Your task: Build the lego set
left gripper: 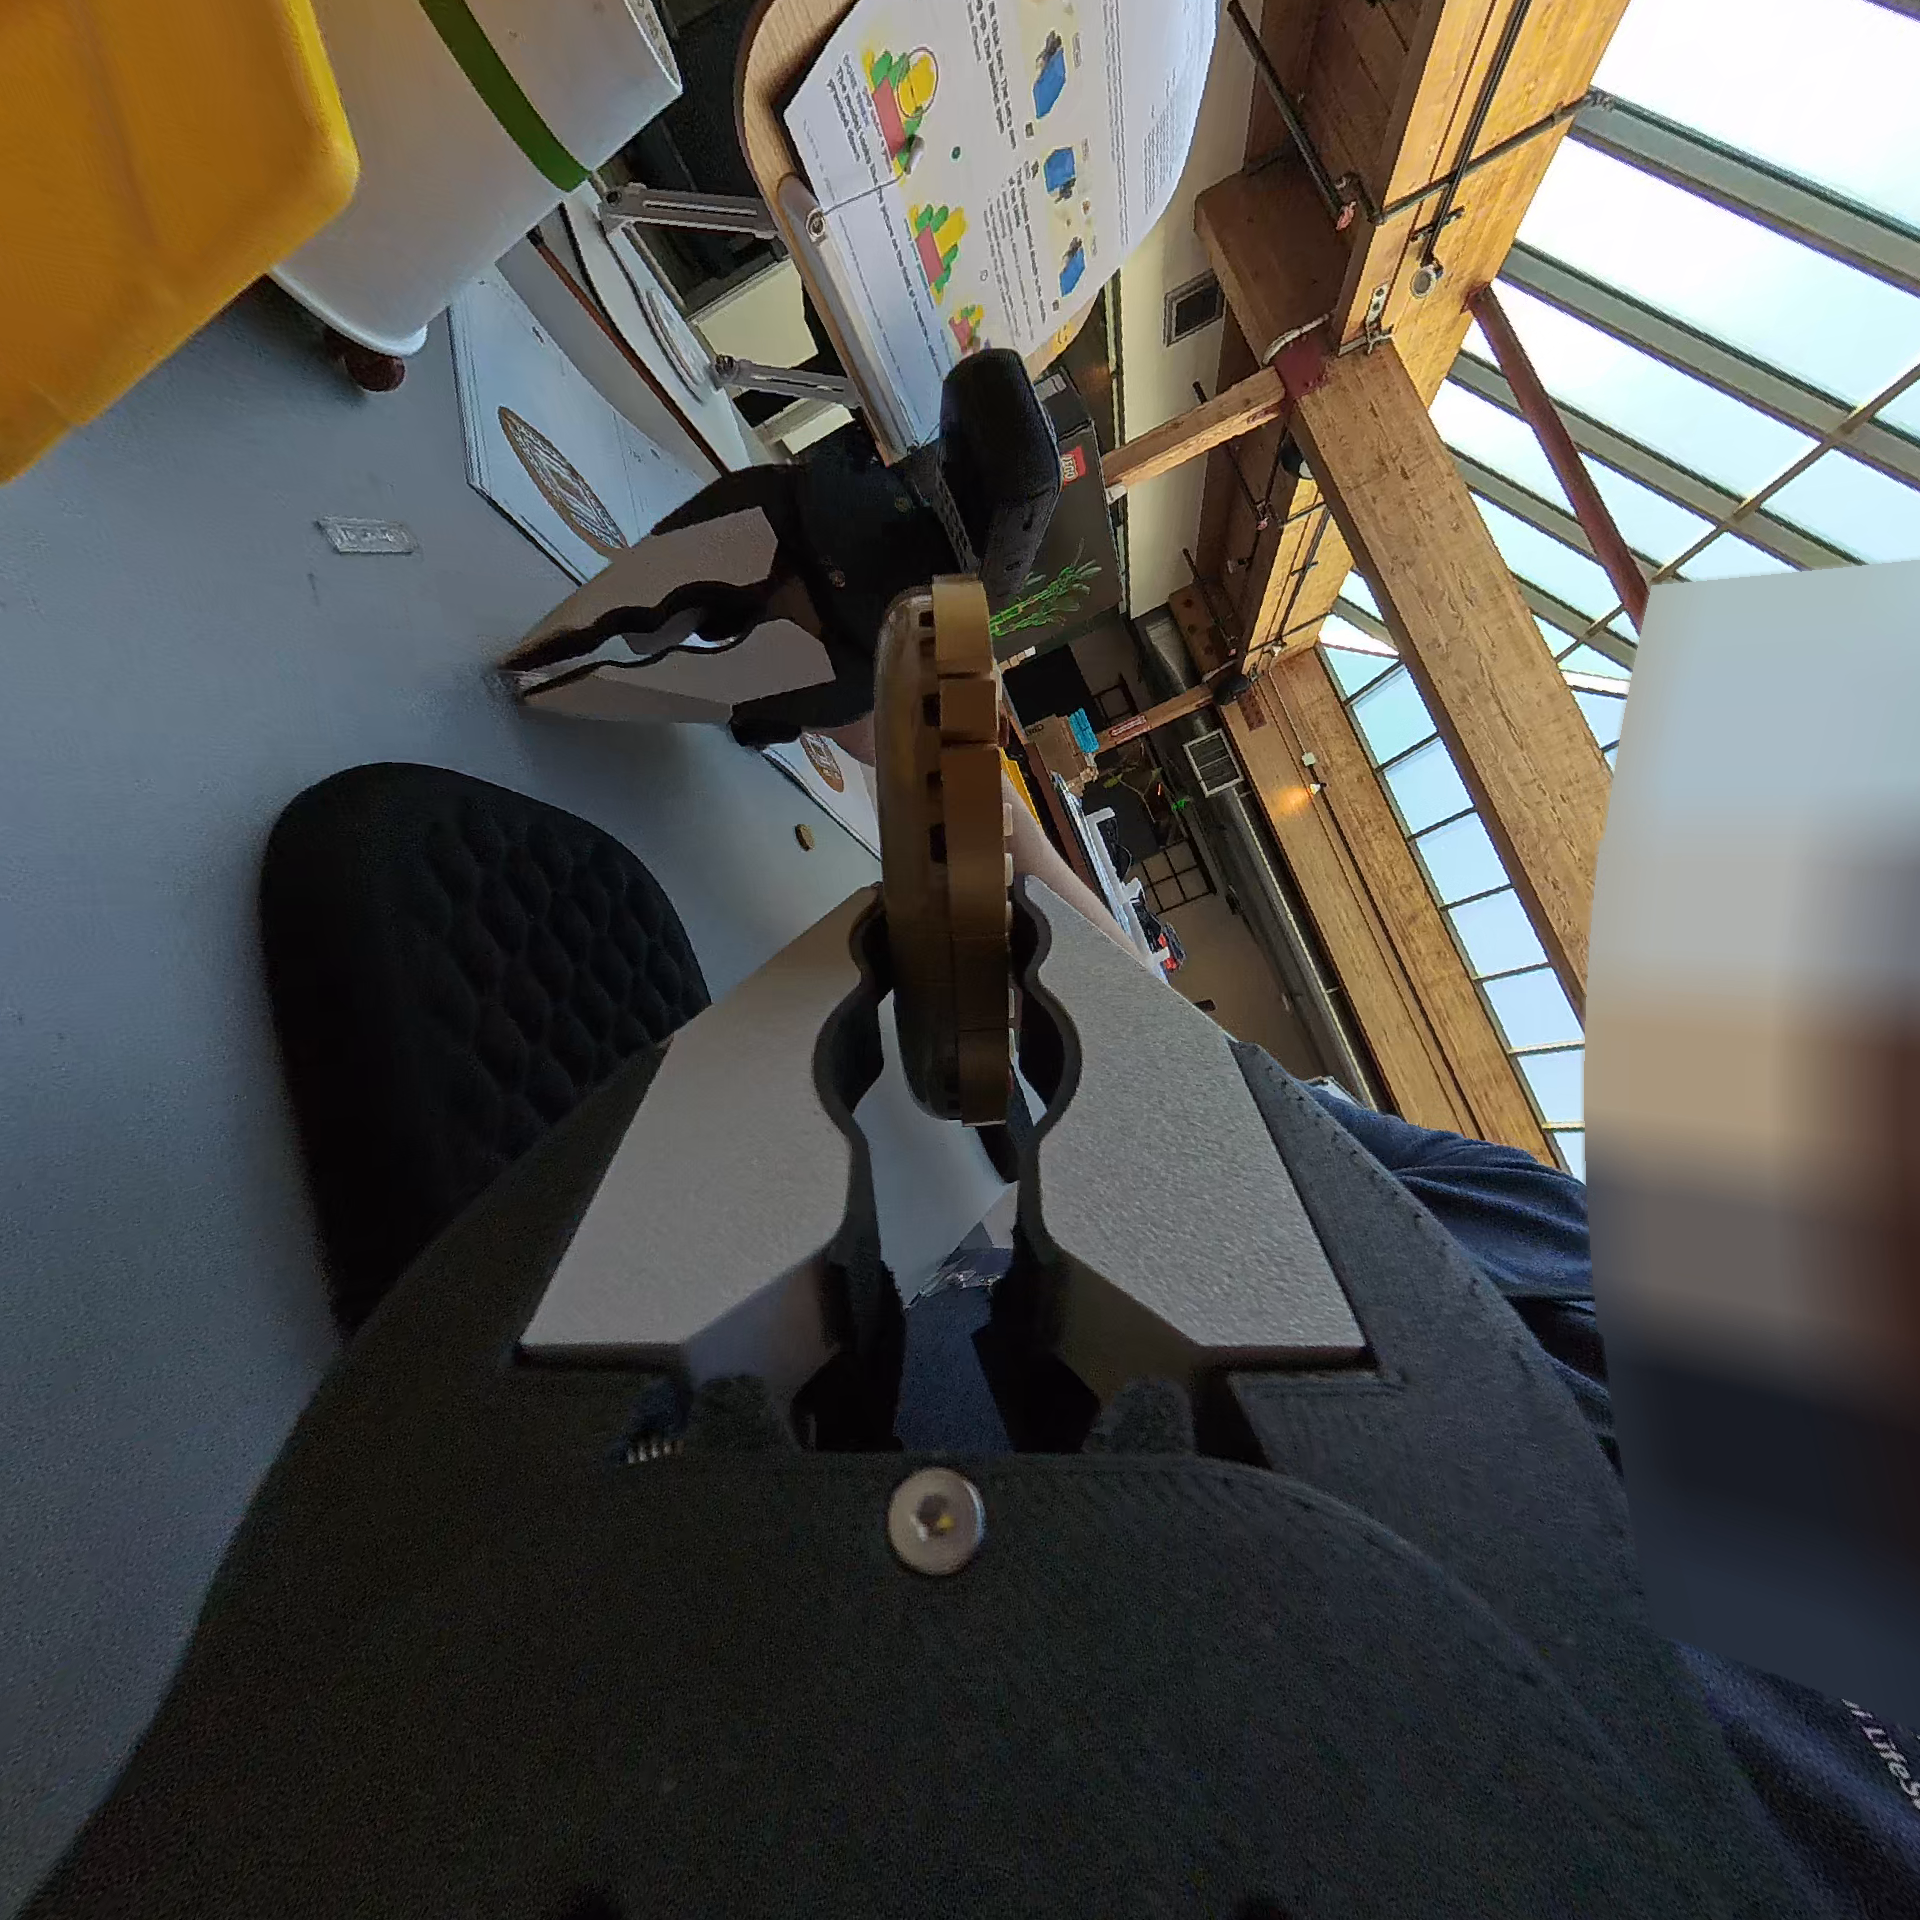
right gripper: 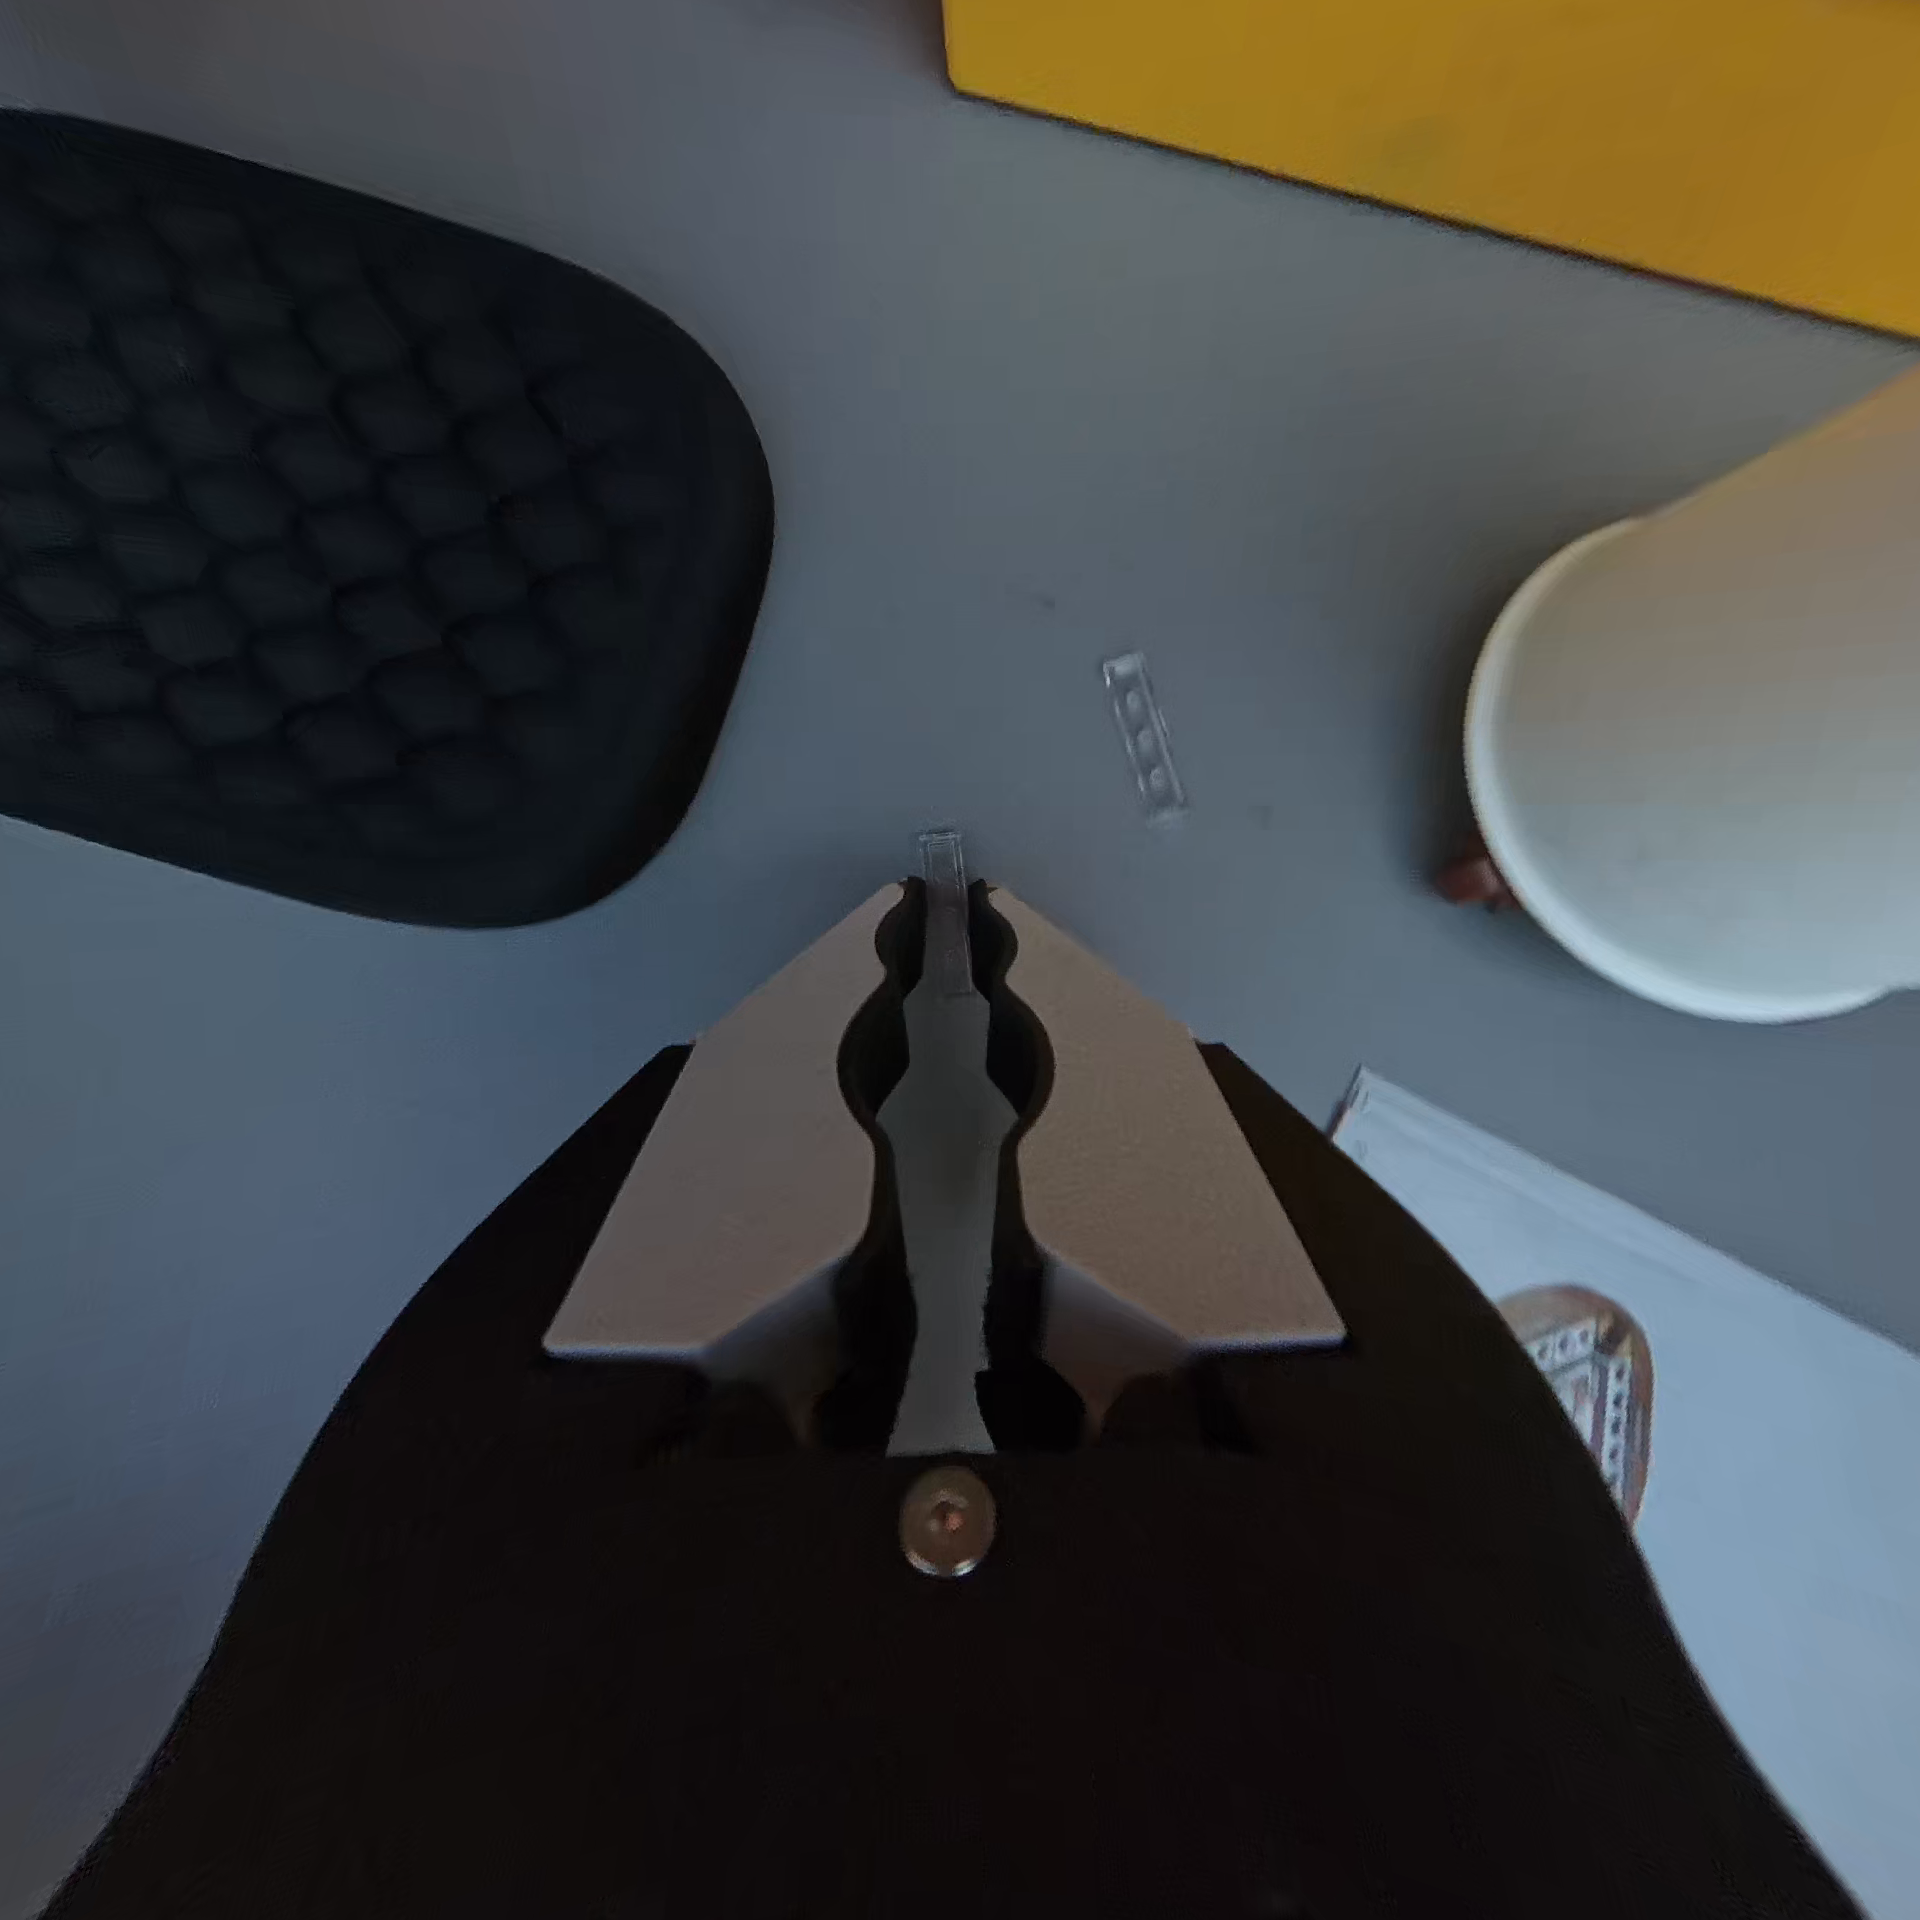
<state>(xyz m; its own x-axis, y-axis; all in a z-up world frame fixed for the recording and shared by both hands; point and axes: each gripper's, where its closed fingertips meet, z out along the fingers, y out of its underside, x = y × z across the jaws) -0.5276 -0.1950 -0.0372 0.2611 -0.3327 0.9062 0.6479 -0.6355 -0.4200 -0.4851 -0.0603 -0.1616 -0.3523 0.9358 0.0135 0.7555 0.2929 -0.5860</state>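
My left gripper [left gripper: 951,904] is shut on a flat brown-gold lego assembly [left gripper: 940,831], held edge-on and raised above the grey table [left gripper: 156,831]. My right gripper [right gripper: 945,888] is shut on a small clear lego piece [right gripper: 943,914], with its tip close above or on the table. The right gripper also shows in the left wrist view [left gripper: 520,675], beyond the assembly, tip down at the table. A second clear plate with studs [right gripper: 1143,743] lies loose on the table just right of the right gripper; it also shows in the left wrist view [left gripper: 369,535].
A black textured pad [right gripper: 312,520] lies to the left. A yellow box [right gripper: 1455,125] and a white cup [right gripper: 1683,748] stand ahead and right. A white booklet [right gripper: 1662,1403] lies at the right. An instruction sheet [left gripper: 987,156] stands behind. A person's dark sleeve [left gripper: 1455,1226] is at the right. My hands' fingertips stand some 20 cm from each other.
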